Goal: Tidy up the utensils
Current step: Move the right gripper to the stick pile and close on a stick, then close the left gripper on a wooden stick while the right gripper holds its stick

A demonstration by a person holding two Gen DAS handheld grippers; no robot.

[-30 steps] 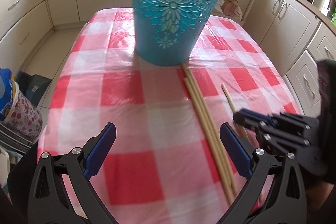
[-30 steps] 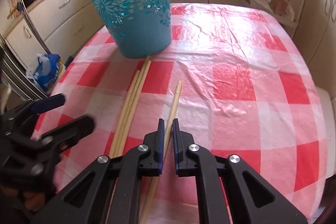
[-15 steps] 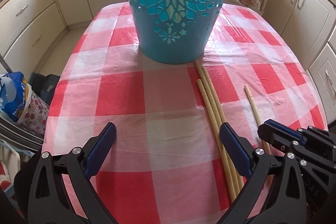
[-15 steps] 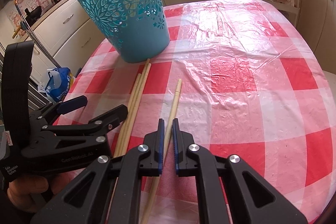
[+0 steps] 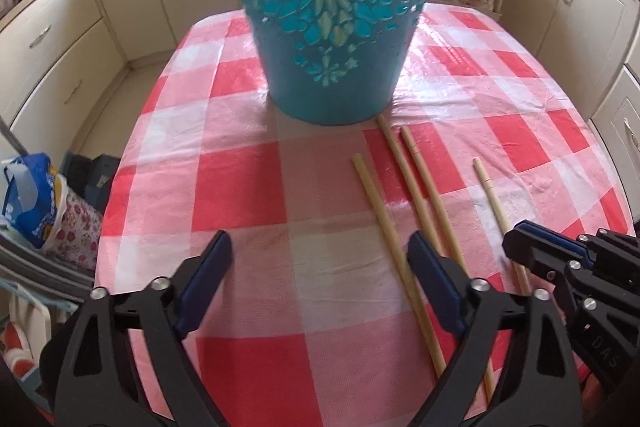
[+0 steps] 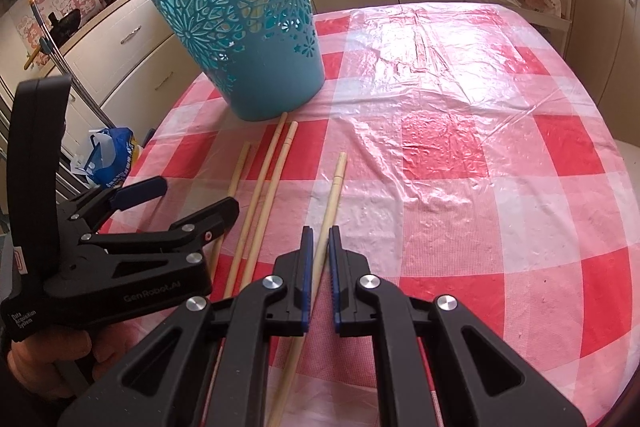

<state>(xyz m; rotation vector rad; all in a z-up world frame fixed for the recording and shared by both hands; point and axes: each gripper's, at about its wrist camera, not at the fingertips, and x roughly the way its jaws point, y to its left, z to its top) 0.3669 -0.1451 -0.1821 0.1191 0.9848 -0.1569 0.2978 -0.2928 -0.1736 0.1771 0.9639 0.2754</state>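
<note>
I am pinching my right claw point(image 6: 318, 251) around one chopstick point(image 6: 335, 183), its blue pads pressed close on either side of the stick. That chopstick is lying flat on the checked tablecloth point(image 6: 480, 163), its long axis running from my claw toward the blue basket point(image 6: 240, 39). Three more chopsticks point(image 6: 266, 183) are lying beside it, nearer the basket's base, pointing the same way. My left claw point(image 5: 320, 279) is hanging spread wide over the cloth, holding nothing.

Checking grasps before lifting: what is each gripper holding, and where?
Right gripper is shut on the separate chopstick, around mid-length. Left gripper is open, holding nothing.
</note>
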